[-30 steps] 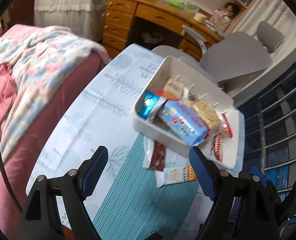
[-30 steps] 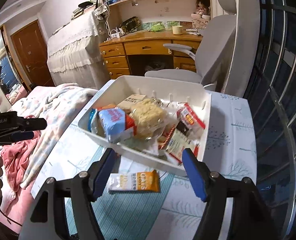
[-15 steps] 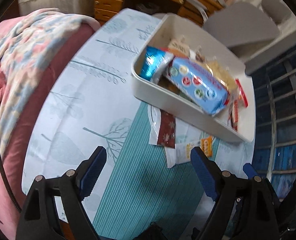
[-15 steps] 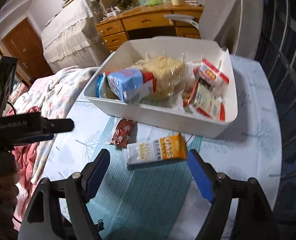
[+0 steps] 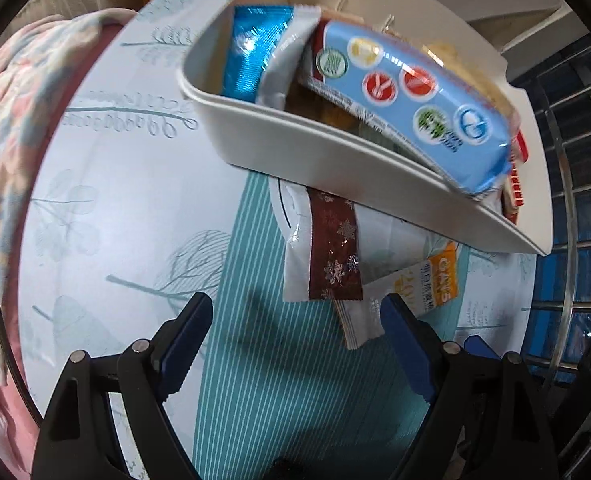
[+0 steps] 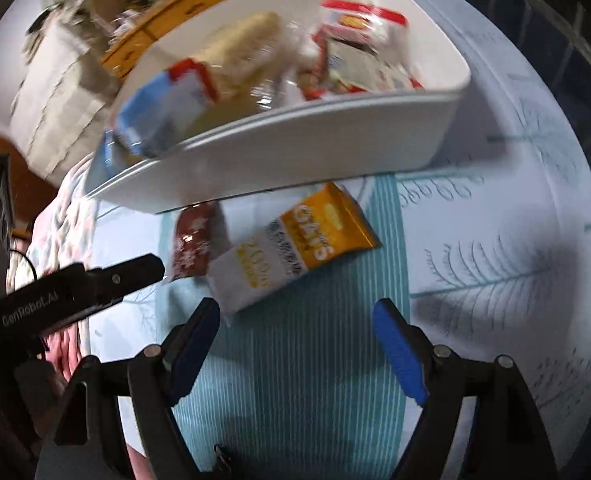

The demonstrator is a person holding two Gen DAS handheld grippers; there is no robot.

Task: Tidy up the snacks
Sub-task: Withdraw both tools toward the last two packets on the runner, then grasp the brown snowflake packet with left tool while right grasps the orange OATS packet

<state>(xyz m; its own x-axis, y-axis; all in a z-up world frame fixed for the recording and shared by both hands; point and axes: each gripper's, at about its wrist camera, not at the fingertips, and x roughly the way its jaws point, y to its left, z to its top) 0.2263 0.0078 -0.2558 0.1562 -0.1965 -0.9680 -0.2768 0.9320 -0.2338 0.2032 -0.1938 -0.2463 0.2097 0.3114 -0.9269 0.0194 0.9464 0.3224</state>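
Observation:
A white bin (image 5: 335,152) holds several snack packs, among them a light blue pack (image 5: 423,96) and a shiny blue pack (image 5: 251,52). In front of it on the table lie a maroon-and-white bar (image 5: 327,252) and an orange-and-white oats bar (image 5: 431,284). My left gripper (image 5: 295,328) is open and empty, just short of the maroon bar. In the right wrist view the bin (image 6: 295,148), the oats bar (image 6: 295,252) and the maroon bar (image 6: 193,246) show. My right gripper (image 6: 295,332) is open and empty, just short of the oats bar.
The round table has a pale tree-print cloth (image 5: 115,200) with a teal striped band (image 5: 279,380). A bed with a pink floral blanket (image 5: 11,92) lies to the left. The left gripper's black body (image 6: 71,292) shows at the left of the right wrist view. Dark windows (image 5: 583,184) stand at the right.
Both grippers have come down and forward toward the two bars in front of the bin. Both stay open. The snacks have not moved.

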